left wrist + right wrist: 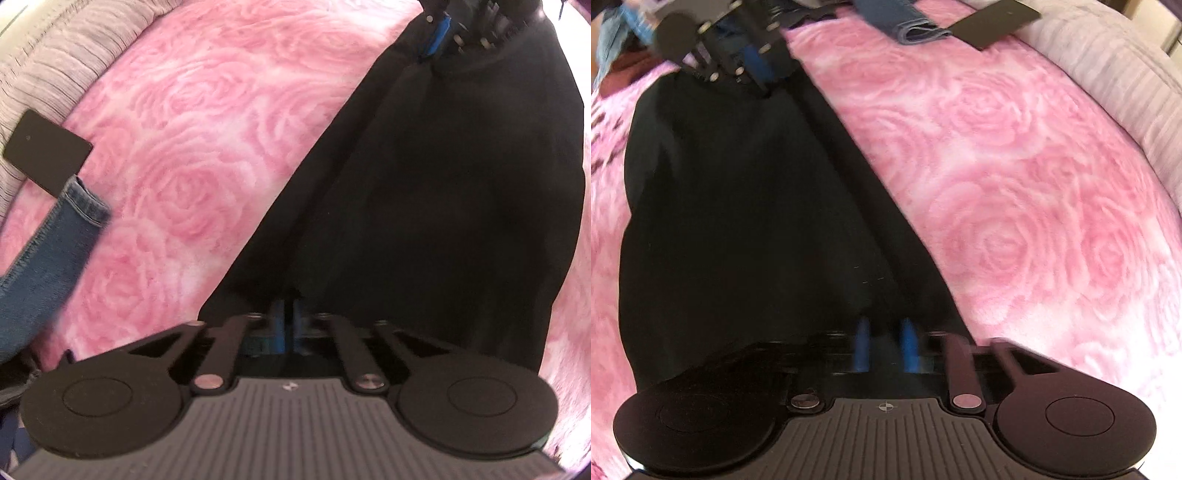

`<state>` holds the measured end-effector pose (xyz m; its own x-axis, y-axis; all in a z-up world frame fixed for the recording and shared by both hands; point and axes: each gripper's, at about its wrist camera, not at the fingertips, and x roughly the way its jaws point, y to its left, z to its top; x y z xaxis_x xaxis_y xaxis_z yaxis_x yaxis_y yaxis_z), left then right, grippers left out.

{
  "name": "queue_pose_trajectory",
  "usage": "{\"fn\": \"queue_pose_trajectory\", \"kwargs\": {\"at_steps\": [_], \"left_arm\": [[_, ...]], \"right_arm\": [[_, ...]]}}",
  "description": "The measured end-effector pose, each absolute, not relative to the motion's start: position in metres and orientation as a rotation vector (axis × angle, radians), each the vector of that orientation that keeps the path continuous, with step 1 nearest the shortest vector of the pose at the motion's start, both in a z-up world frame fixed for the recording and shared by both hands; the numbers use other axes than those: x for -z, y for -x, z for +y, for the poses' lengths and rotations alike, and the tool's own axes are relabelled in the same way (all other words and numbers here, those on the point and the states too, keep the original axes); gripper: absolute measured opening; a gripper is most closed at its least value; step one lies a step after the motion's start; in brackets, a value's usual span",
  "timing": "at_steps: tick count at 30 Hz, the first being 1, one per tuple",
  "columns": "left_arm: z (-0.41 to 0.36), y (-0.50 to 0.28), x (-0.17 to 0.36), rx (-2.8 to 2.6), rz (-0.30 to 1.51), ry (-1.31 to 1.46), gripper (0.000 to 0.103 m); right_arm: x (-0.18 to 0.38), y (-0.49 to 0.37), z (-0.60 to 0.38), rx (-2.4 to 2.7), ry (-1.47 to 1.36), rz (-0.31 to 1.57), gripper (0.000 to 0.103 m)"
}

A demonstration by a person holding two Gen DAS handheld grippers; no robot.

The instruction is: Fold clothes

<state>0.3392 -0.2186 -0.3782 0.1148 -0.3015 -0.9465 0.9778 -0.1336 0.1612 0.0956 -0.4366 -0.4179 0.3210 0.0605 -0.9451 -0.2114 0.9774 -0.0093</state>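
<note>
Stretching a black garment [443,206] over a rose-print blanket [192,147], both grippers [287,317] [884,343] clamp opposite ends; uneven pull risks slippage.

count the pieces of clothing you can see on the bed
2: a black fabric garment stretched between both tongs, and blue denim jeans at the pink rose blanket's edge. More may lie out of view.

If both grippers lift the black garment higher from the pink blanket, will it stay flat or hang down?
The black garment will probably sag in the middle: it looks like thin, soft cloth stretched between the left gripper and the right gripper. It seems light. Its free edges will likely droop and drag on the pink blanket.
</note>
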Motion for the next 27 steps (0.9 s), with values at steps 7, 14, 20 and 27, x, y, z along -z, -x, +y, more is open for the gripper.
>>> {"fn": "queue_pose_trajectory", "kwargs": {"at_steps": [7, 14, 20, 27], "left_arm": [[-0.234, -0.348, 0.353, 1.311, 0.762, -1.086, 0.001], [-0.247, -0.350, 0.370, 1.255, 0.801, -1.146, 0.012], [-0.244, -0.344, 0.358, 1.180, 0.786, -1.134, 0.015], [-0.309, -0.293, 0.328, 1.271, 0.705, -1.079, 0.020]], "right_arm": [[0.386, -0.084, -0.447, -0.127, 0.142, 1.189, 0.001], [0.406, -0.090, -0.459, -0.030, 0.061, 1.184, 0.007], [0.398, -0.044, -0.468, 0.120, -0.071, 1.179, 0.053], [0.403, 0.083, -0.522, 0.429, -0.270, 1.269, 0.053]]}}
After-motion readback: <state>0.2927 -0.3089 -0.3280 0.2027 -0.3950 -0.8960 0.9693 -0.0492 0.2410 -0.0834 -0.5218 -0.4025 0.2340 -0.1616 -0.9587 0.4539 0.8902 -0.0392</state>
